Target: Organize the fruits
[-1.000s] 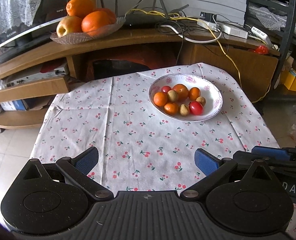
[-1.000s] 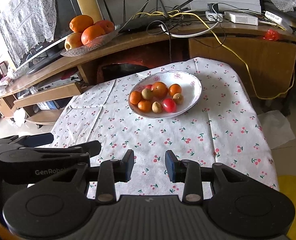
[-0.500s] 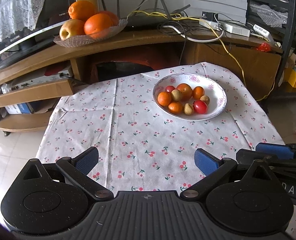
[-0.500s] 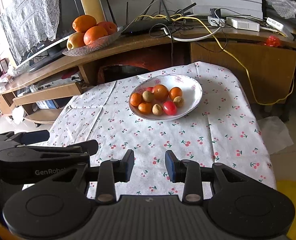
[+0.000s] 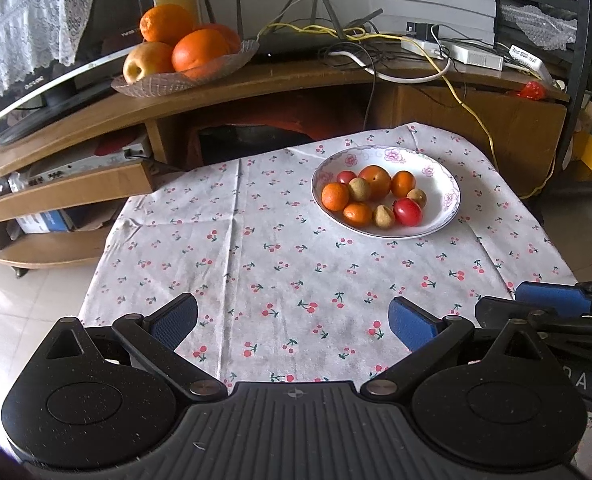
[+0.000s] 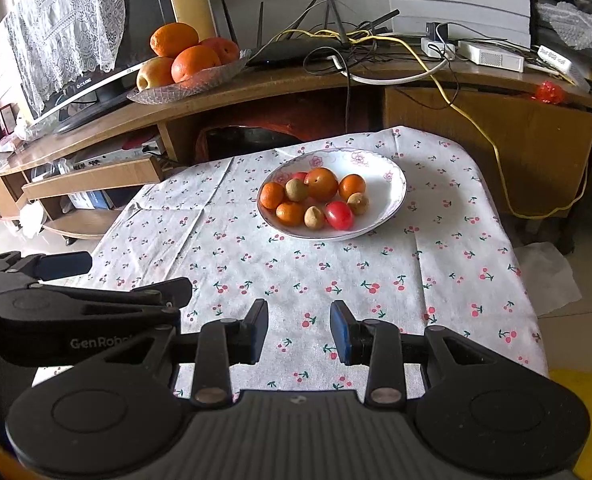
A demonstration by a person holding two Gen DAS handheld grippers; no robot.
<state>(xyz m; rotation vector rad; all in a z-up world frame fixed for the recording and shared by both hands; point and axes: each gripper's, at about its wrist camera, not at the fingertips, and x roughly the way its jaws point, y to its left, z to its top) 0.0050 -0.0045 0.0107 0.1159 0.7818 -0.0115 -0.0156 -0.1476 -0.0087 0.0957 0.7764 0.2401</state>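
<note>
With the left hand-held gripper [image 5: 293,320] spread wide and the right hand-held gripper [image 6: 299,332] partly parted, both empty, the small fruits [image 6: 314,199] in the bowl [image 6: 392,176] at frame centre look light, round, roll-prone and bruisable, best pinched gently across their middles.

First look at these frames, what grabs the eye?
The white floral bowl on the cherry-print tablecloth, piled with small oranges, brownish fruits and a red tomato. Behind it, a glass dish of big oranges and an apple sits on the wooden shelf. Both the left claw and the right claw hang open and empty near the table's front edge.
</note>
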